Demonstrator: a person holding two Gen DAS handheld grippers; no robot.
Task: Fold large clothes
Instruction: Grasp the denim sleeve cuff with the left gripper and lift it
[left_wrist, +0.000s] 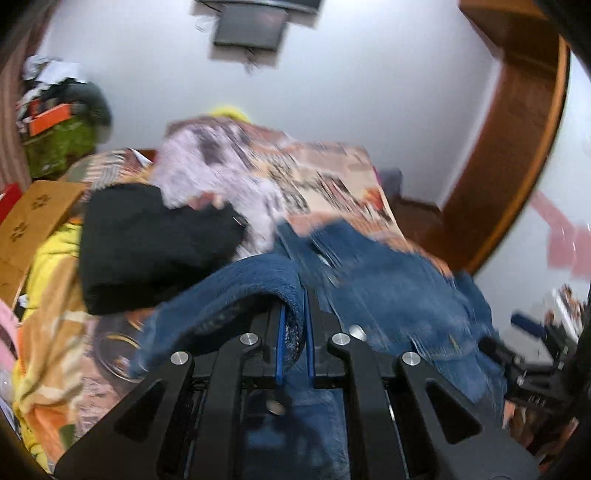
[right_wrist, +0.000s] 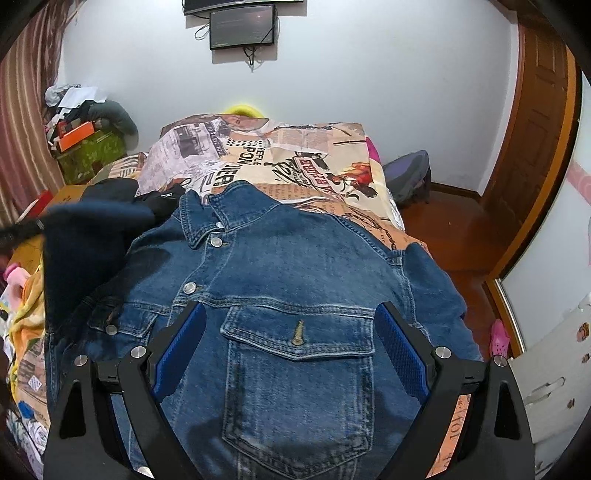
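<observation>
A blue denim jacket (right_wrist: 295, 288) lies front-up on the bed, collar away from me, chest pocket (right_wrist: 299, 332) between my fingers. My right gripper (right_wrist: 291, 332) is open, its blue pads wide apart just above the jacket's chest. My left gripper (left_wrist: 295, 325) is shut on a fold of the jacket's blue fleecy sleeve (left_wrist: 251, 288) and holds it lifted over the jacket (left_wrist: 388, 295). The left wrist view is motion-blurred. The lifted sleeve shows dark at the left in the right wrist view (right_wrist: 81, 251).
The bed has a newspaper-print cover (right_wrist: 295, 155). A black garment (left_wrist: 147, 243) lies left of the jacket. A cardboard box (left_wrist: 33, 218) and a yellow blanket (left_wrist: 48, 332) are at the left. A wooden door (right_wrist: 535, 129) and white drawers (right_wrist: 554, 387) stand right.
</observation>
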